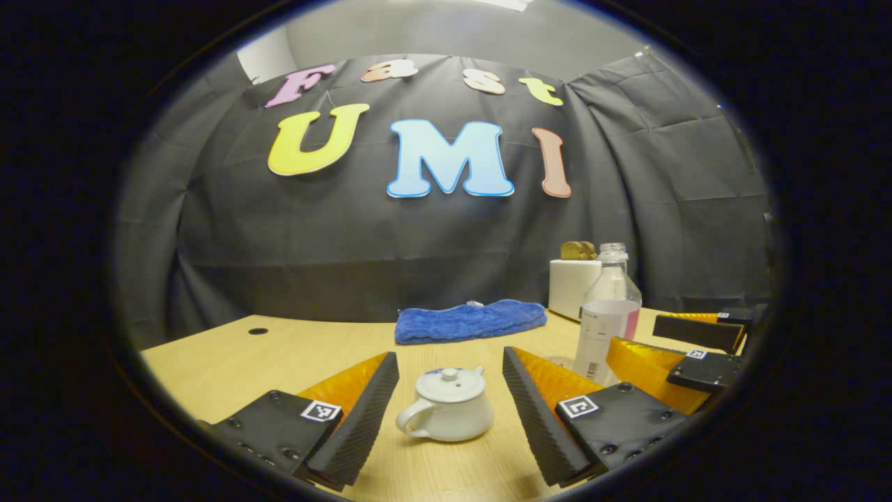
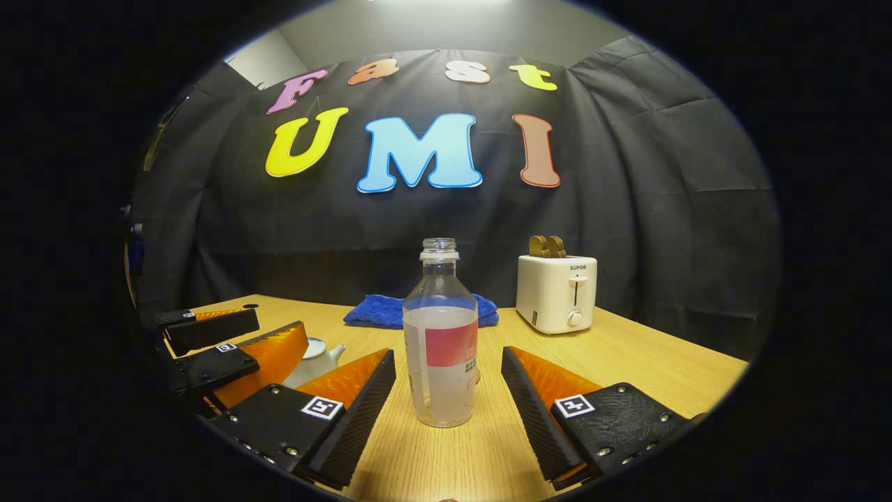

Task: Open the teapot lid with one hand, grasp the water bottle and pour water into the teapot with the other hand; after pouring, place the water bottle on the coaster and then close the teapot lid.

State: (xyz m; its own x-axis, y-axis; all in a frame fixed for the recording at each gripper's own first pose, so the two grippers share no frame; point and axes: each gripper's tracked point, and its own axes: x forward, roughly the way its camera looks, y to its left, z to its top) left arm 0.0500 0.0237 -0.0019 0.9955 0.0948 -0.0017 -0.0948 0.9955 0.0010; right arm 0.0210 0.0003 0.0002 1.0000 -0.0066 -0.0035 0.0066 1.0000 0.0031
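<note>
**Desk:** Low in the centre of the left gripper view, what sits between the fingers?

**Photographer:** A small white teapot [image 1: 447, 406], lid [image 1: 450, 383] on, knob up, handle towards the lower left. The left gripper [image 1: 451, 411] stands wide apart on either side of it, holding nothing and touching nothing. The wooden table [image 1: 230, 362] is bare around it.

**Desk:** And the bottle?

**Photographer:** At the centre of the right gripper view, upright and uncapped, the water bottle [image 2: 440, 341] stands about half full. The right gripper [image 2: 446, 408] is likewise spread wide, with the bottle in the gap and clear of both fingers. In the left gripper view that same bottle [image 1: 605, 314] rises at right, just beyond the teapot.

**Desk:** What could go wrong?

**Photographer:** My reading: the lid knob is small and smooth, so a pinch off-centre may slip or drag the light pot sideways. With no cap, a tilted or hard squeeze on the thin bottle could slop water on the table. The two grippers work near each other and might collide.

**Desk:** Background?

**Photographer:** A blue cloth [image 2: 380, 310] at centre, and a white toaster [image 2: 557, 293] at right. I cannot make out the coaster for certain.
</note>
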